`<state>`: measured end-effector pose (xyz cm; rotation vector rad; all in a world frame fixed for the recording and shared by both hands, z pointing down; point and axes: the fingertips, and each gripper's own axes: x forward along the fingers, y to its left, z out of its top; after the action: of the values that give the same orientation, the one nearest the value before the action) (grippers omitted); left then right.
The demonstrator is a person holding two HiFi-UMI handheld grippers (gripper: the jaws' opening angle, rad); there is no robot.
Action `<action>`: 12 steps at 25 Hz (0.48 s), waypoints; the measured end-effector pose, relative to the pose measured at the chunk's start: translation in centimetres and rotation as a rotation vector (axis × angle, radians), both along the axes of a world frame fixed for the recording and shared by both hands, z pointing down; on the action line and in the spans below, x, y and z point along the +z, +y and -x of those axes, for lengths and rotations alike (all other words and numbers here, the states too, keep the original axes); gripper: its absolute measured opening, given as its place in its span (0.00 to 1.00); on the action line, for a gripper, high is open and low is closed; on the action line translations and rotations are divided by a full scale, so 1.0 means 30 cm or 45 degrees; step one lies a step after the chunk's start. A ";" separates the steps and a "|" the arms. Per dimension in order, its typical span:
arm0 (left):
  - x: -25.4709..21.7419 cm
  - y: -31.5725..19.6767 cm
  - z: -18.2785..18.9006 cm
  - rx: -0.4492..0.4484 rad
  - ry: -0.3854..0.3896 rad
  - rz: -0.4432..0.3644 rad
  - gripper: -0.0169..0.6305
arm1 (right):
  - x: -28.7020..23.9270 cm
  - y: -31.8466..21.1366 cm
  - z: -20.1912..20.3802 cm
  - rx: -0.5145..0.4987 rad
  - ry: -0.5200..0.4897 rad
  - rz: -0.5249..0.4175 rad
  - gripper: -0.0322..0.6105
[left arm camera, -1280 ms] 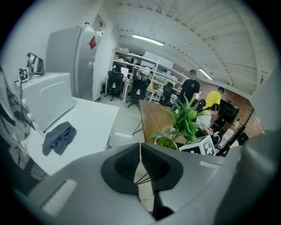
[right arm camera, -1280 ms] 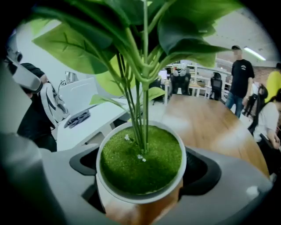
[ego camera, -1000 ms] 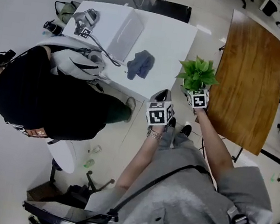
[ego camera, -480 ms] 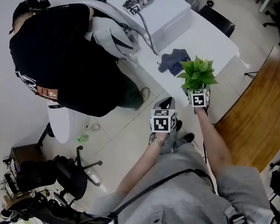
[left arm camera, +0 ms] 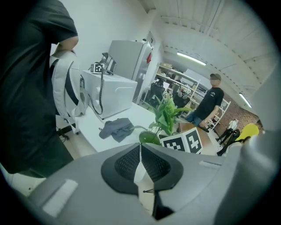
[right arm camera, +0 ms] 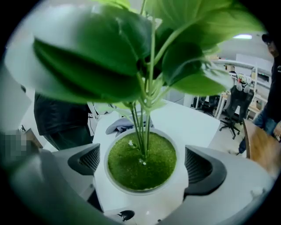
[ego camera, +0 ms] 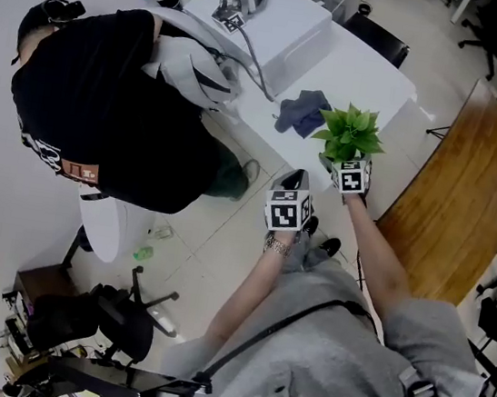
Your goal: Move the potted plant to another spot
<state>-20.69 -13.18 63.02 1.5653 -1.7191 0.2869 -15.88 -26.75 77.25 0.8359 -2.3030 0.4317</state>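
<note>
The potted plant [ego camera: 347, 135], green leaves in a white pot, hangs in my right gripper [ego camera: 342, 157] over the near corner of the white table [ego camera: 375, 78]. In the right gripper view both pads [right arm camera: 85, 159] sit against the pot's white sides [right arm camera: 142, 200], with the green soil between them; the jaws are opening slightly. My left gripper [ego camera: 294, 176] hovers left of the pot over the floor, shut with nothing between its pads [left arm camera: 151, 166]. From the left gripper view the plant [left arm camera: 166, 115] stands just ahead to the right.
A grey cloth [ego camera: 302, 111] lies on the white table beyond the plant, with a white box [ego camera: 285, 33] further back. A person in black [ego camera: 106, 100] stands at the table's left side. A wooden table [ego camera: 464, 196] is to the right. Office chairs stand around.
Both grippers and the plant have swung away from the wooden table's edge to the white table's near corner. Over the last half second they hardly moved.
</note>
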 end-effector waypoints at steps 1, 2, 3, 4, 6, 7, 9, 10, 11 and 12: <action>-0.002 -0.012 -0.018 0.021 0.005 -0.004 0.07 | -0.007 0.000 -0.006 -0.003 -0.009 -0.001 0.96; -0.004 -0.023 -0.038 0.042 0.009 -0.008 0.07 | -0.010 0.003 -0.012 -0.007 -0.015 0.007 0.96; -0.007 -0.033 -0.058 0.064 0.012 -0.012 0.07 | -0.015 0.009 -0.018 -0.013 -0.022 0.017 0.96; -0.008 -0.041 -0.080 0.085 0.013 -0.014 0.07 | -0.020 0.019 -0.023 -0.020 -0.030 0.029 0.96; -0.012 -0.052 -0.124 0.119 0.015 -0.017 0.07 | -0.019 0.045 -0.045 -0.033 -0.037 0.053 0.95; -0.014 -0.055 -0.146 0.133 0.017 -0.018 0.07 | -0.018 0.055 -0.068 -0.029 -0.033 0.052 0.95; -0.017 -0.055 -0.189 0.165 0.018 -0.017 0.07 | -0.041 0.064 -0.139 0.034 -0.039 0.008 0.68; -0.018 -0.052 -0.212 0.187 0.015 -0.015 0.07 | -0.059 0.063 -0.184 0.091 -0.053 -0.020 0.58; -0.017 -0.048 -0.236 0.211 0.010 -0.012 0.07 | -0.078 0.062 -0.231 0.155 -0.070 -0.042 0.38; -0.015 -0.041 -0.259 0.233 0.003 -0.007 0.07 | -0.097 0.061 -0.275 0.213 -0.089 -0.057 0.15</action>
<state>-12.90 -14.41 62.56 1.7295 -1.5775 0.3716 -7.63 -24.91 74.35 1.0556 -2.3233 0.4907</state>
